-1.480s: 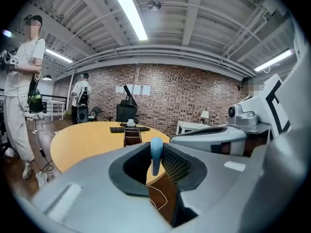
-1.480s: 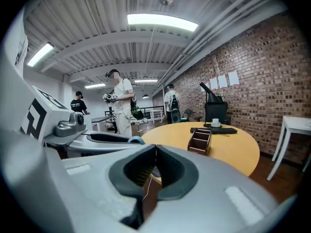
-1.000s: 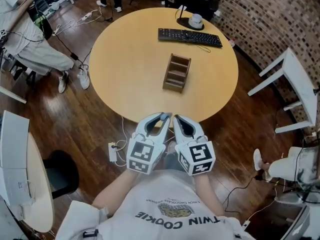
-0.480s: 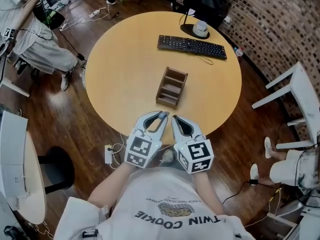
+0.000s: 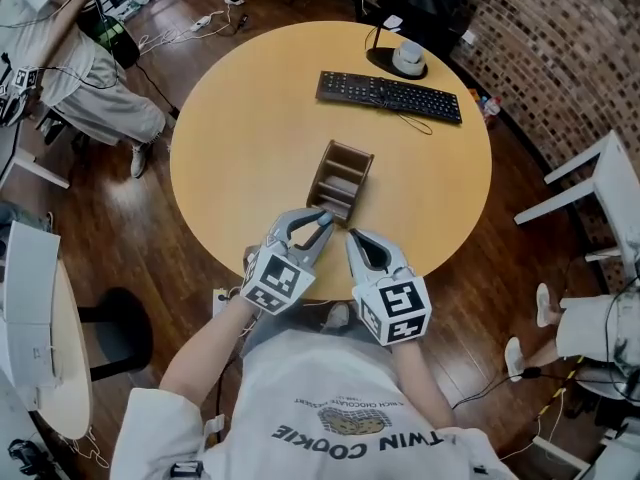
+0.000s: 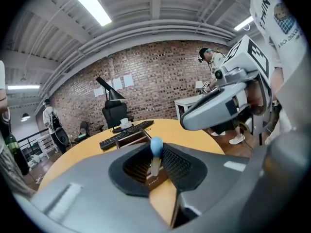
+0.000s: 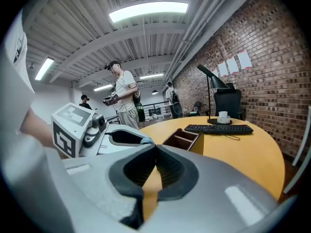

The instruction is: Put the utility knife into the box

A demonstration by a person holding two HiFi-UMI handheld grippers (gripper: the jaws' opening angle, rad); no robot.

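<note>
Utility knife (image 6: pixel 156 149) upright, blue end up, pinched in left hand-held gripper (image 6: pixel 154 160); right hand-held gripper (image 7: pixel 155 154) closed.

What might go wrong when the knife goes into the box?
1. The knife is only pinched at its thin body by the left gripper, so it might tilt or slip out.
2. The box has narrow slots, so the knife may catch a divider and miss.
3. The box stands loose near the table edge, and the right gripper, shut and empty, isn't steadying it, so a bump might shove it.
</note>
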